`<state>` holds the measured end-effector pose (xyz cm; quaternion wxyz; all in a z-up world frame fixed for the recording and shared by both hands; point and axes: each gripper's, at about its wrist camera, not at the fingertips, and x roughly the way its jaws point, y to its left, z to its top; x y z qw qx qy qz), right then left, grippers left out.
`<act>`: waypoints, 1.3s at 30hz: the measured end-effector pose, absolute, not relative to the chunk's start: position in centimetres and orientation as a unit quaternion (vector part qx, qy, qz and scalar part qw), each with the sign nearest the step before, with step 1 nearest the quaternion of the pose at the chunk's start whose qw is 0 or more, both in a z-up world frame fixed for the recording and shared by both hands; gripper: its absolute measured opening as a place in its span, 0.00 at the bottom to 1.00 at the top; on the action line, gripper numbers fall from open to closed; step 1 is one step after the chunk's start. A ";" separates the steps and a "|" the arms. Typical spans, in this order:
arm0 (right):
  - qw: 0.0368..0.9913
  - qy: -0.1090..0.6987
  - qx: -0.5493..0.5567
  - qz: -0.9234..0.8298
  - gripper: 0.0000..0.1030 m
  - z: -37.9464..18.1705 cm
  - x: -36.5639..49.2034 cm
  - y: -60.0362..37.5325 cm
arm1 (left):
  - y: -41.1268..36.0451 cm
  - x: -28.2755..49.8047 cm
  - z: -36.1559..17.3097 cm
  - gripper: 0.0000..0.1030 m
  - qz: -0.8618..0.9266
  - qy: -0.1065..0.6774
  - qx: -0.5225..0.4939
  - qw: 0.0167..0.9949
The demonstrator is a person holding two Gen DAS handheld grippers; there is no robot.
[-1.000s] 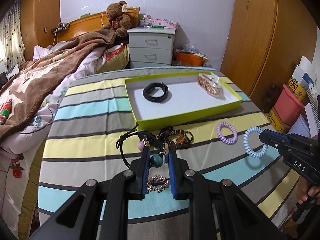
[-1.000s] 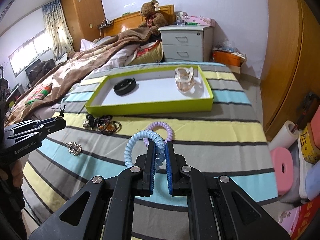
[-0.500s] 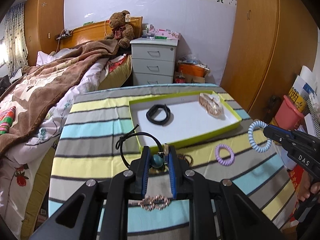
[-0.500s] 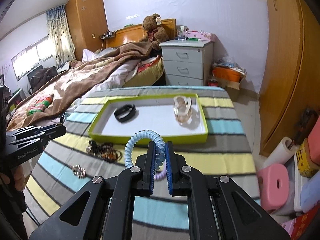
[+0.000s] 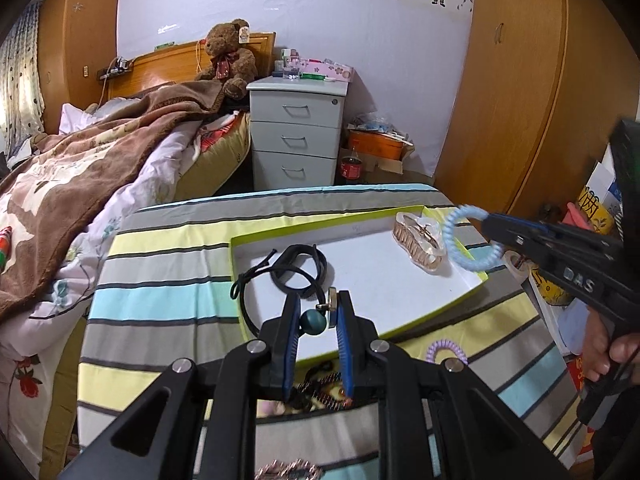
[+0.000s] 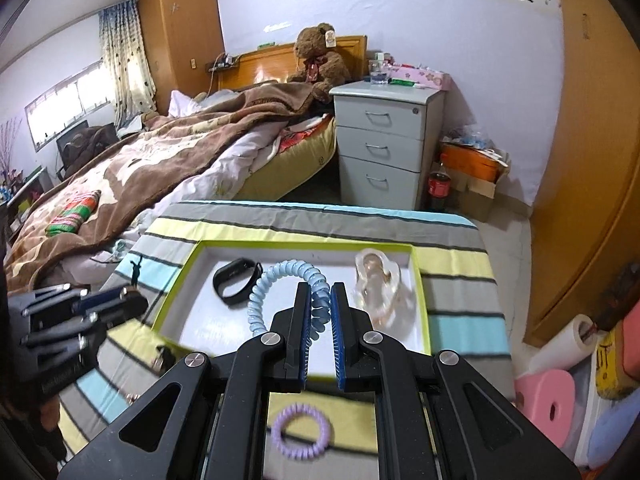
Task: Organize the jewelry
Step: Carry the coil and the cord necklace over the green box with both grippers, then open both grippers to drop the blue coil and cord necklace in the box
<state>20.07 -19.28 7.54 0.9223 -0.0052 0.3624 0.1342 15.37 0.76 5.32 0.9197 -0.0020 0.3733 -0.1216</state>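
A lime-rimmed white tray (image 5: 400,280) (image 6: 192,256) lies on the striped table. In it are a black wristband (image 6: 234,282) (image 5: 298,268) and a clear hair claw (image 6: 378,288) (image 5: 420,246). My left gripper (image 5: 318,320) is shut on a teal-bead necklace (image 5: 314,320); its black cord (image 5: 244,304) hangs over the tray's near left corner. My right gripper (image 6: 320,308) is shut on a light-blue spiral hair tie (image 6: 280,280) above the tray; the hair tie also shows in the left wrist view (image 5: 470,240). A purple spiral hair tie (image 6: 302,430) (image 5: 446,352) lies on the cloth in front of the tray.
Beaded bracelets (image 5: 320,388) and a rhinestone piece (image 5: 288,470) lie on the cloth under my left gripper. A bed (image 6: 140,176) stands to the left and a white nightstand (image 6: 388,140) behind the table. Pink stools and boxes (image 6: 548,396) crowd the floor at right.
Both grippers lifted their items off the cloth and moved forward over the tray: the left with the necklace, the right with the blue hair tie.
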 end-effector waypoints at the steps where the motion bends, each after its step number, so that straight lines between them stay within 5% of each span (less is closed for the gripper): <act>1: 0.920 0.366 -0.010 0.139 0.10 7.3 21.0 -18.9 | 0.6 15.8 5.1 0.18 -0.122 0.376 -0.003 0.919; 39: 0.868 0.477 -0.051 0.132 0.10 -1.7 31.5 -15.8 | -0.6 21.3 -2.8 0.18 -0.110 0.465 -0.025 0.878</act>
